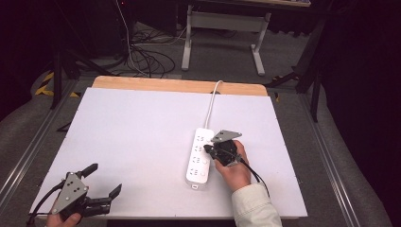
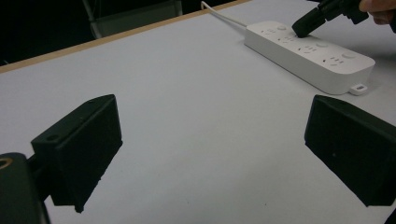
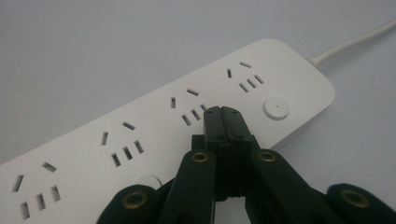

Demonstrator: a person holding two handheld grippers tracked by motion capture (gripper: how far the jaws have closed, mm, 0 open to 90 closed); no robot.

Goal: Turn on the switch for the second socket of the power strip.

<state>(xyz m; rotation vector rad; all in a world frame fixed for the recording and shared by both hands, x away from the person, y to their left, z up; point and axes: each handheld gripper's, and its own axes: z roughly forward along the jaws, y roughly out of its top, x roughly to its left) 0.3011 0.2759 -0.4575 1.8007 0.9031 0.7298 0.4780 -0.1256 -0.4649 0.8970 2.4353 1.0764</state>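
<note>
A white power strip (image 1: 199, 156) with several sockets and round switches lies right of the table's middle, its cable (image 1: 212, 101) running to the far edge. My right gripper (image 1: 206, 149) is shut with nothing between its jaws. In the right gripper view its joined tips (image 3: 222, 111) rest on the strip (image 3: 140, 135) beside the second socket from the cable end. They cover the spot between two visible switches (image 3: 276, 108). My left gripper (image 1: 104, 179) stands open over bare table at the front left corner. The left gripper view shows its gap (image 2: 212, 154) and, farther off, the strip (image 2: 308, 53).
The white table top (image 1: 142, 123) has a wooden strip (image 1: 179, 85) along its far edge. Behind it, loose cables (image 1: 146, 59) lie on the floor beside white desk legs (image 1: 257, 52). A sleeve (image 1: 253, 208) comes in at the front right.
</note>
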